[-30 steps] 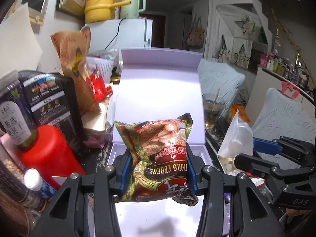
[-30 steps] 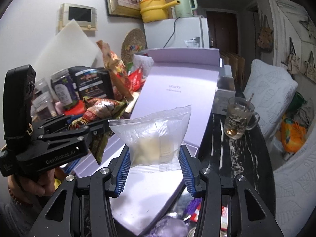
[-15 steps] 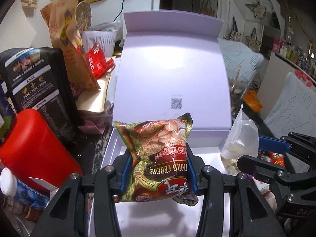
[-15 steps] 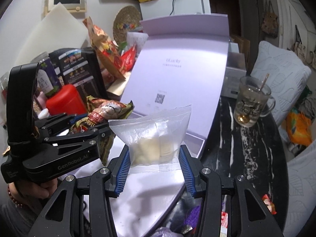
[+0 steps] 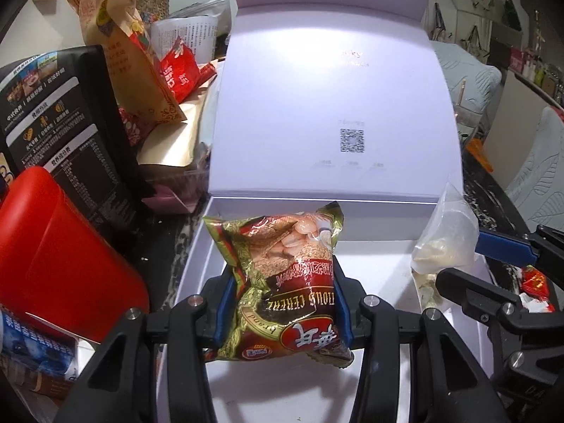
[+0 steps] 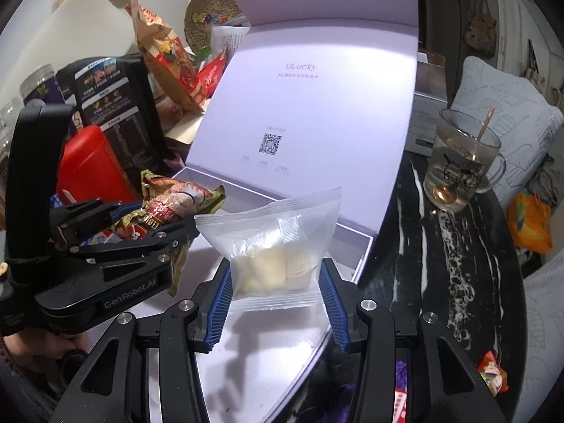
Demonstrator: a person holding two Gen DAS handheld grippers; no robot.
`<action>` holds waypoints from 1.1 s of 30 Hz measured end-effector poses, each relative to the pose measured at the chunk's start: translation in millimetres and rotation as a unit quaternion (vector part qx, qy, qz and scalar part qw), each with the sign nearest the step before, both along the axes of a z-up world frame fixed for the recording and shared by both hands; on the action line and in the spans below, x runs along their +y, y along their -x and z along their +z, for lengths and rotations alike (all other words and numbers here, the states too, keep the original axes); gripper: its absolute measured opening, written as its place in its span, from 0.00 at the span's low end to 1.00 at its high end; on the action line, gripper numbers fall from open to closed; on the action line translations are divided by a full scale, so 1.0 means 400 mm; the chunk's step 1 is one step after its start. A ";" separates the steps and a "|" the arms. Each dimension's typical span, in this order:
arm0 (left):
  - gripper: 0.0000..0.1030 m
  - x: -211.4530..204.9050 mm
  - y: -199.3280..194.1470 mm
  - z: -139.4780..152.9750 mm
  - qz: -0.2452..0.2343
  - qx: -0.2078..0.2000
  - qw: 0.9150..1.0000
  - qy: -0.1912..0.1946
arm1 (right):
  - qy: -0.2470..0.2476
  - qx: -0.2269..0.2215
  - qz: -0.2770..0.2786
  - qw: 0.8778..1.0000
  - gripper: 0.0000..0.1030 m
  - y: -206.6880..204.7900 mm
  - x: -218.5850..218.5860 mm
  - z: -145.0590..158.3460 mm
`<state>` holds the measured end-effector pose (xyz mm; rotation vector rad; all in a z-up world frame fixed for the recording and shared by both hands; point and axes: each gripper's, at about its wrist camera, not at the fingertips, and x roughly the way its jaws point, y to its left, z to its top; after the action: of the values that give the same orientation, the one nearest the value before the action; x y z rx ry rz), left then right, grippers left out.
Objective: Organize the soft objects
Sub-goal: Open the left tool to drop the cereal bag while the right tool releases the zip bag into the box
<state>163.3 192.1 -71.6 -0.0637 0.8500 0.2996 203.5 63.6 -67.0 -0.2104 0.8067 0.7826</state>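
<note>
Left gripper: being kept clamped on the cereal bag; blue pads are pressing both sides of the bag.
Cereal bag: being held upright between the left fingers, print upside down, above the box tray, not touching its floor as far as can be told.
Right gripper: being kept closed on the clear pouch; pads are touching the pouch's lower corners.
Clear pouch: being held upright between the right fingers, pale lumps inside, above the tray's right part.
Grippers: being held side by side, left one just left of the right one, bags apart.
Box: lying open ahead of and under both tools, lid standing up behind the tray, QR code on it.
Left of the tools: red container, black pack, snack bags being crowded together.
Right of the right tool: glass mug with a stick in it, standing on the dark marble table; a small candy lying nearer.
</note>
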 end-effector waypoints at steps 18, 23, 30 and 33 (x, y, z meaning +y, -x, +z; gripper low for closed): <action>0.81 0.006 -0.002 0.011 0.036 0.025 0.999 -0.028 | 0.023 0.013 -0.014 1.000 0.58 -0.006 0.003 -0.022; 0.81 0.005 0.019 0.051 0.036 0.012 0.999 -0.025 | 0.022 0.007 -0.023 0.999 0.59 0.007 -0.013 -0.003; 0.81 -0.020 0.054 0.120 0.032 -0.016 0.999 -0.029 | 0.010 -0.018 -0.034 0.999 0.59 0.038 -0.046 0.067; 0.81 -0.031 0.075 0.157 0.027 -0.032 0.999 -0.029 | 0.003 -0.034 -0.039 0.999 0.59 0.057 -0.063 0.105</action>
<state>133.2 179.5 -8.9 -0.0418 0.7771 0.3721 180.8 38.4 -24.9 -0.2087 0.7498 0.6952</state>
